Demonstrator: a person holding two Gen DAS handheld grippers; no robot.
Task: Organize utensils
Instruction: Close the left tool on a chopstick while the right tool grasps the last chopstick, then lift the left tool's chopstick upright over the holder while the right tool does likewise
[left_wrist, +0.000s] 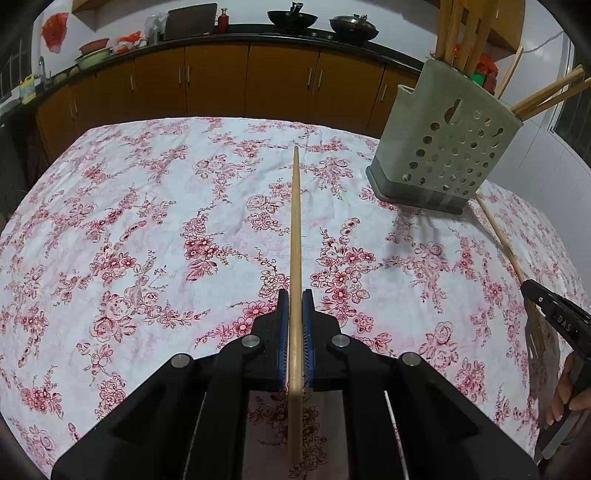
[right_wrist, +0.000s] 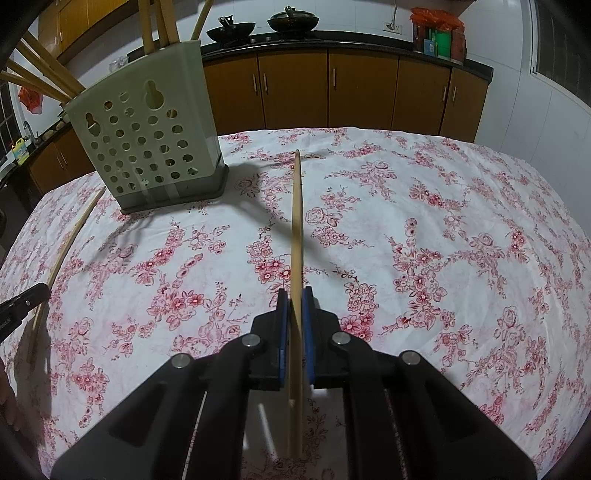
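My left gripper (left_wrist: 295, 295) is shut on a long wooden utensil (left_wrist: 295, 221) whose handle points straight ahead over the floral tablecloth (left_wrist: 147, 221). My right gripper (right_wrist: 295, 293) is shut on a second wooden utensil (right_wrist: 297, 221), seen edge-on and also pointing ahead. The grey perforated utensil holder (left_wrist: 443, 147) stands on the table between the two grippers, at the upper right in the left wrist view and at the upper left (right_wrist: 147, 147) in the right wrist view. Several wooden utensils stick out of its top. Each view catches the other gripper at its edge (left_wrist: 546, 302) (right_wrist: 26, 302).
Brown cabinets (left_wrist: 221, 81) and a dark counter with two woks (right_wrist: 258, 22) run behind the table. A hand (left_wrist: 569, 398) holds the right gripper's grip at the lower right edge. Table edges curve away at the back and at both sides.
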